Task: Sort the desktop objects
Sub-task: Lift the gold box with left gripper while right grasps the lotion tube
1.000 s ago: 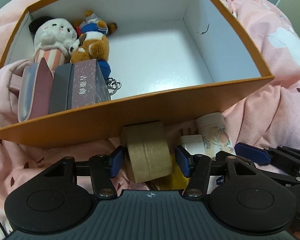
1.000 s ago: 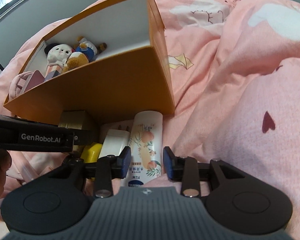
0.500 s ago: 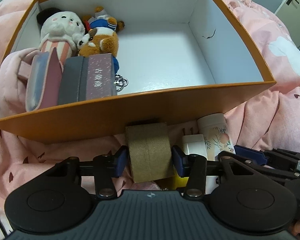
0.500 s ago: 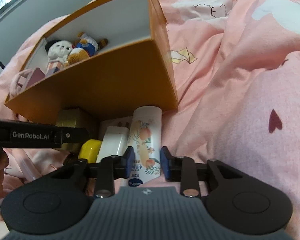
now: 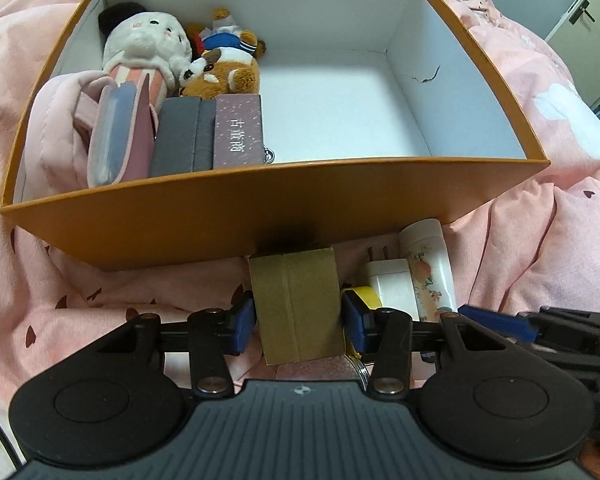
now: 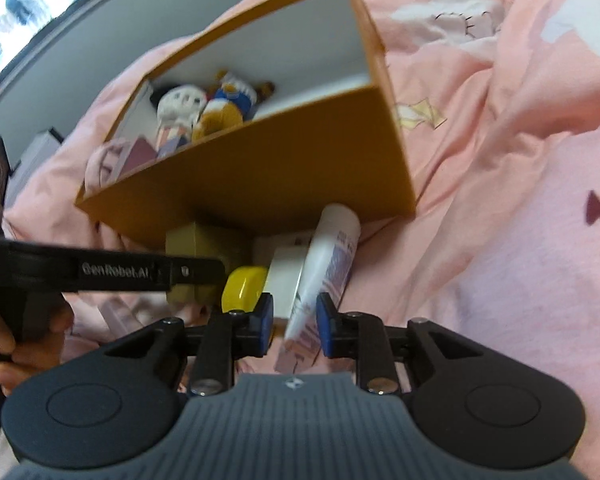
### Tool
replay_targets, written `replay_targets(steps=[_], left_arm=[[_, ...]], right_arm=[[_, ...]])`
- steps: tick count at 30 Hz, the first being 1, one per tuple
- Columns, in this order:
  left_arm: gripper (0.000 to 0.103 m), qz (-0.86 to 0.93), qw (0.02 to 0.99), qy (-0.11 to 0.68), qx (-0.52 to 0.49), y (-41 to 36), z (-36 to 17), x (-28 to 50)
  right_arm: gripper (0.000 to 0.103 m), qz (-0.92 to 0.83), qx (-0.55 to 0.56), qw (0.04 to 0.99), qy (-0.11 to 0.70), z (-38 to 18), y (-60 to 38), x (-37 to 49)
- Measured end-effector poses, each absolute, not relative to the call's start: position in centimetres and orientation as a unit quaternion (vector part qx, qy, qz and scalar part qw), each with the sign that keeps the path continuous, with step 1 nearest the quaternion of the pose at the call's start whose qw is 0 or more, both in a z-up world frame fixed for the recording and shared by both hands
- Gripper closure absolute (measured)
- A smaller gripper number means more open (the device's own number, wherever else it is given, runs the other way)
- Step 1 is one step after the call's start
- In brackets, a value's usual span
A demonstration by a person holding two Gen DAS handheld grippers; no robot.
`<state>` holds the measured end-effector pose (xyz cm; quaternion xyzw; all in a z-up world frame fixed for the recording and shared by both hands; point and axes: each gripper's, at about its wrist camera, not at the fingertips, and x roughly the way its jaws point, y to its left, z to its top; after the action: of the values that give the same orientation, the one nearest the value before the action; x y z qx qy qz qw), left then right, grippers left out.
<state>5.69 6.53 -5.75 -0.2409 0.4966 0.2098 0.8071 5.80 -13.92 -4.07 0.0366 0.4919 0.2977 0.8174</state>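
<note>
An olive-brown carton (image 5: 296, 304) lies on the pink bedding just in front of the orange box (image 5: 276, 200). My left gripper (image 5: 298, 322) is shut on it, both blue pads against its sides. To its right lie a yellow roll (image 5: 366, 295), a white charger (image 5: 392, 284) and a white peach-print tube (image 5: 428, 264). In the right wrist view the tube (image 6: 328, 256) sits tilted between the closing jaws of my right gripper (image 6: 295, 320). The right pad touches it and a small gap shows at the left pad.
The orange box's left part holds two plush toys (image 5: 148, 48), a pink pouch (image 5: 116, 140) and dark cases (image 5: 188, 136); its right part shows bare white floor (image 5: 340, 92). A hand (image 6: 4, 340) holds the left gripper's handle. Rumpled pink bedding (image 6: 500, 200) lies all around.
My left jaws closed onto the brown carton, and that view shifted further over the orange box. My right jaws narrowed around the tube, which rolled to show its printed back.
</note>
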Motion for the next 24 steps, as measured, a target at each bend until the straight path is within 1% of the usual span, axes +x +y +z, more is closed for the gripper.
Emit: replay_targets(steps=[10,11,12,14,15,16,17,18,24], left_arm=[[0.049,0.207,0.808,0.490,-0.254,7.0,-6.0,5.6],[0.049,0.207,0.807,0.490,-0.256,7.0,-6.1,5.6],[0.049,0.208,0.807,0.490,-0.256,7.1,-6.1,5.7],[0.049,0.209,0.807,0.490,-0.254,7.0,-6.2,5.8],[0.049,0.209,0.807,0.490,-0.254,7.0,-6.2,5.8],[0.049,0.209,0.807,0.490,-0.255,7.0,-6.2,5.8],[0.049,0.209,0.807,0.489,-0.256,7.1,-6.1,5.8],[0.049,0.209,0.807,0.488,-0.258,7.1,-6.1,5.6],[0.050,0.209,0.808,0.486,-0.261,7.2,-6.2,5.5]], right_arm=[[0.075,0.307,0.039,0.794,0.522,-5.2,-13.6,6.0],[0.072,0.303,0.031,0.795,0.525,-5.3,-13.4,6.0],[0.071,0.298,0.017,0.796,0.526,-5.3,-13.2,5.8],[0.073,0.291,-0.013,0.801,0.523,-5.3,-12.6,5.3],[0.074,0.287,-0.023,0.802,0.524,-5.3,-12.5,5.2],[0.079,0.282,-0.031,0.803,0.524,-5.4,-12.4,5.1],[0.088,0.274,-0.037,0.807,0.522,-5.3,-12.4,5.0],[0.090,0.268,-0.041,0.810,0.520,-5.3,-12.5,5.0],[0.095,0.249,-0.057,0.841,0.477,-3.1,-13.1,3.4]])
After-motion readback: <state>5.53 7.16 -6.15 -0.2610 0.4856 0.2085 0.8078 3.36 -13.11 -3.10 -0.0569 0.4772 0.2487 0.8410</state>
